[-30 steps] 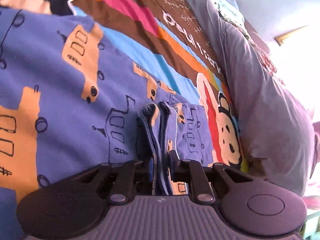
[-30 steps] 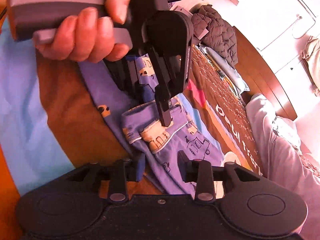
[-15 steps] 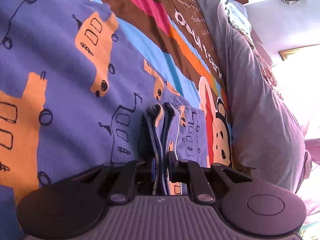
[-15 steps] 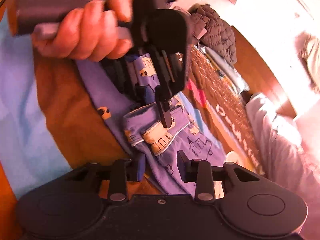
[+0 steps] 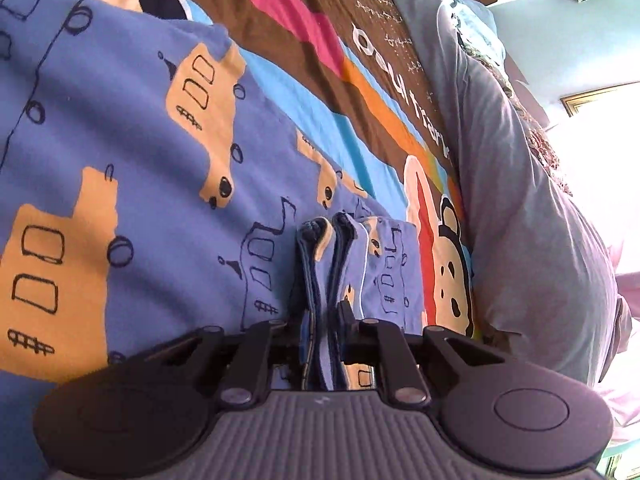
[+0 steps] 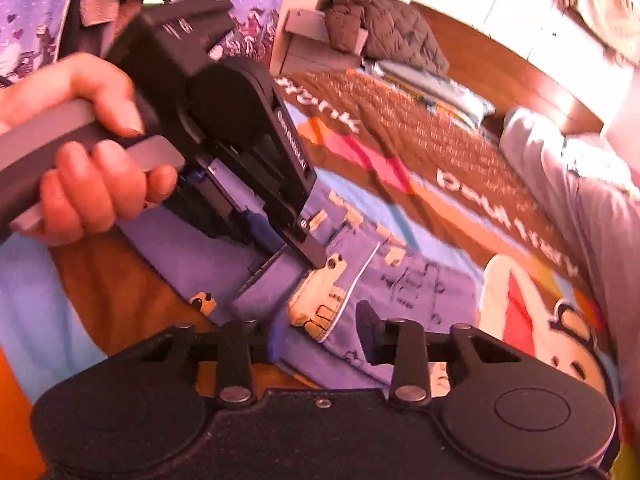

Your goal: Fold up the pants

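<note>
The pants (image 5: 132, 184) are blue with orange truck prints and lie on a colourful striped bedspread (image 5: 320, 64). My left gripper (image 5: 322, 320) is shut on a bunched folded edge of the pants (image 5: 336, 248), close to the bed. In the right wrist view the left gripper (image 6: 308, 256) is seen from the side, held by a hand, pinching the pants' edge (image 6: 320, 300) low against the bed. My right gripper (image 6: 320, 340) is open, its fingers spread on either side of the pants fabric just below the left gripper's tips, holding nothing.
A grey-lilac duvet (image 5: 520, 200) lies bunched along the right side of the bed. A dark quilted jacket (image 6: 380, 36) and folded bedding (image 6: 432, 88) sit at the far end by a wooden headboard (image 6: 500, 64). The bedspread shows a cartoon figure (image 6: 560, 332).
The left gripper has lowered with the pants' edge toward the bed and tilted. The right gripper's view has swung and its jaws have spread wider.
</note>
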